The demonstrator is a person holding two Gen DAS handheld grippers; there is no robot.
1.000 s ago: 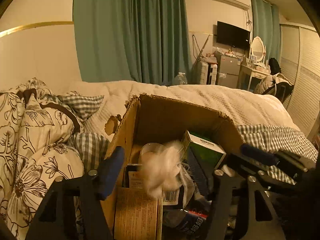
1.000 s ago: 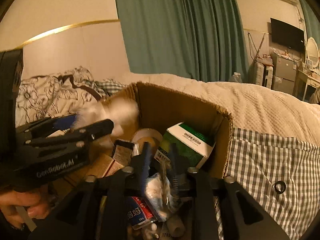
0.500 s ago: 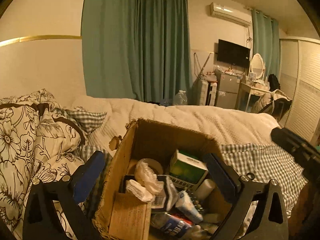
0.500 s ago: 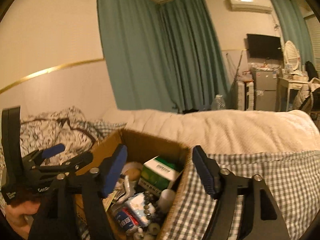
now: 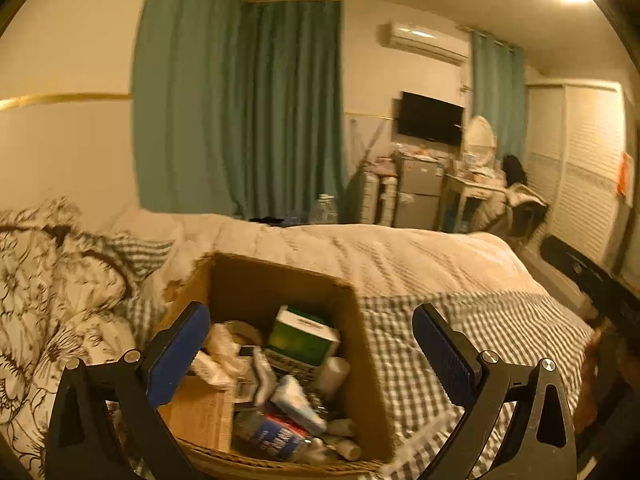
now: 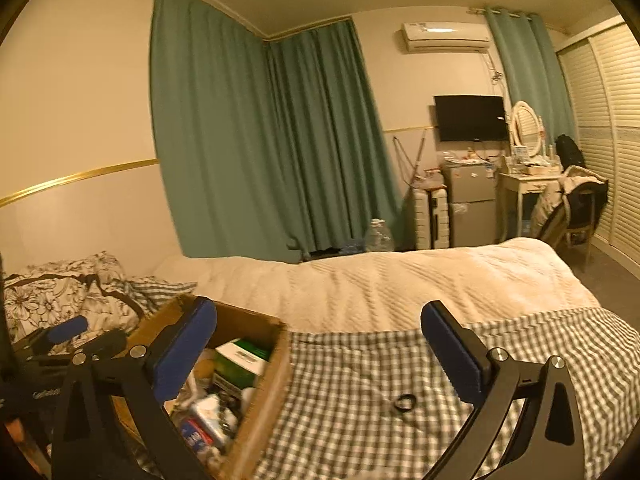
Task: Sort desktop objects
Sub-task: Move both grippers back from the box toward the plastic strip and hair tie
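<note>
- My left hand-held gripper [image 5: 310, 352] has its jaws spread fully apart; nothing sits between the blue pads [image 5: 178, 354] and they touch nothing. Its opening widened within the last second and then held.
- My right hand-held gripper [image 6: 318, 354] likewise stands wide apart and empty; its jaws have just been opening.
- Landmark: the cardboard box [image 5: 280, 280], open-topped, resting on the bed [image 5: 400, 256].
- Seen from the left wrist, the left hand-held gripper hangs above the near side of the box, clear of its rim; its right finger is over the checked sheet [image 5: 500, 328] beside the box.
- Seen from the right wrist, the right hand-held gripper is off to the right of the box, over the checked sheet; only its left finger overlaps the box's near right corner.
- Inside the box: a green-and-white carton [image 5: 302, 336] towards the back, crumpled white tissue [image 5: 218, 354] at the left, a blue-labelled packet [image 5: 276, 436] at the front, and small tubes and bottles I cannot identify.
- A small dark ring [image 6: 405, 403] lies on the checked sheet to the right of the box, well apart from it.
- A floral quilt [image 5: 52, 280] is bunched to the left of the box.
</note>
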